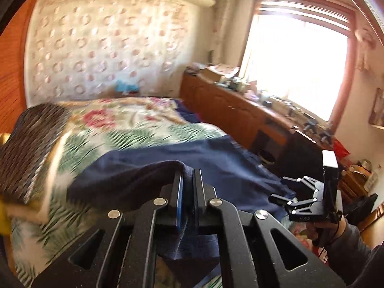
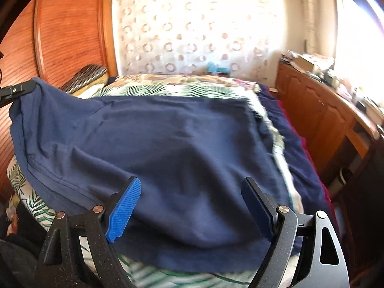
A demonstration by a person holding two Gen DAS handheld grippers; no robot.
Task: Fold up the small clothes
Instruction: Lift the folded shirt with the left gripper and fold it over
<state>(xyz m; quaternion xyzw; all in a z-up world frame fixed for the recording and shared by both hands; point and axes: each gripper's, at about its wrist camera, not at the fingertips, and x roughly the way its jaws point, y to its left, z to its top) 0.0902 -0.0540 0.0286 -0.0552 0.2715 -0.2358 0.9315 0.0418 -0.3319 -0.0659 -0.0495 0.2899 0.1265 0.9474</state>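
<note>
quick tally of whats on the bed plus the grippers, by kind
navy garment: 1
floral quilt: 1
dark woven pillow: 1
grippers: 2, the left gripper shut on the garment's edge, the right gripper open over the cloth
total: 5

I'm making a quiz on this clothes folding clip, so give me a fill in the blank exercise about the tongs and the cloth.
1. The left tongs are ____ on an edge of the navy garment.
2. The right tongs are ____, their pads on either side of the cloth without pressing it.
3. The garment lies on a bedspread printed with flowers and green ____.
4. Bright light comes in through the ____ beside the wooden cabinets.

Missing words: shut; open; leaves; window
</note>
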